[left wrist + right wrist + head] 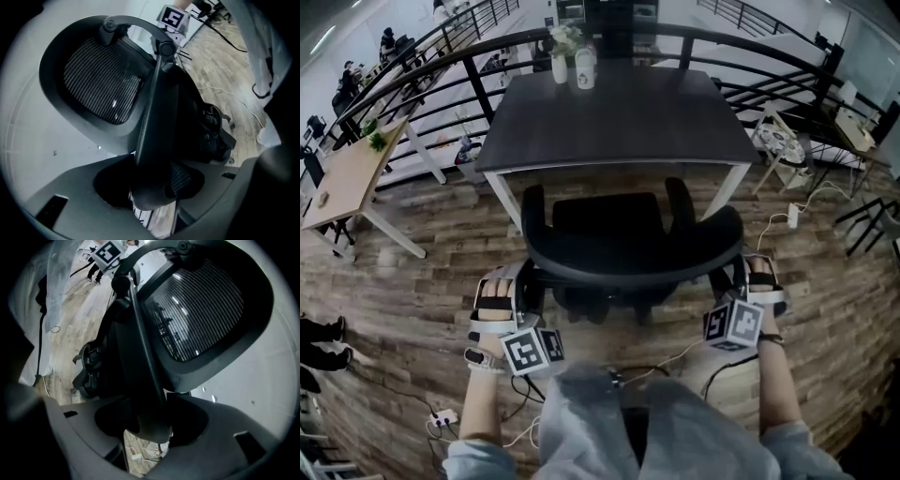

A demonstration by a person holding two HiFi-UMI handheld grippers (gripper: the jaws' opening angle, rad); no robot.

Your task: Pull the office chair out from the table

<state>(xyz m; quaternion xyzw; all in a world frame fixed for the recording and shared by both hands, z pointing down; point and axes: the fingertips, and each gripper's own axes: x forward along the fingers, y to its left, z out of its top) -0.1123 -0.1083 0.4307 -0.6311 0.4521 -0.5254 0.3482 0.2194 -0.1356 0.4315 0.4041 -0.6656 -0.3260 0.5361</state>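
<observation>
A black office chair [628, 239] stands in front of the dark table [619, 122], its seat partly under the near edge and its curved back toward me. My left gripper [502, 286] is at the back's left end and my right gripper [759, 277] at its right end. In the left gripper view the jaws [152, 187] straddle the back's rim [157, 126] beside the mesh [101, 84], with dark space next to the rim. In the right gripper view the jaws [150, 420] straddle the rim [140, 348] the same way, and the pads do not visibly press.
A vase [560, 56] and a cup [585, 67] stand at the table's far edge, in front of a black railing [469, 66]. A light wooden desk [347, 178] is at the left. Cables and a power strip [442, 418] lie on the wood floor near my feet.
</observation>
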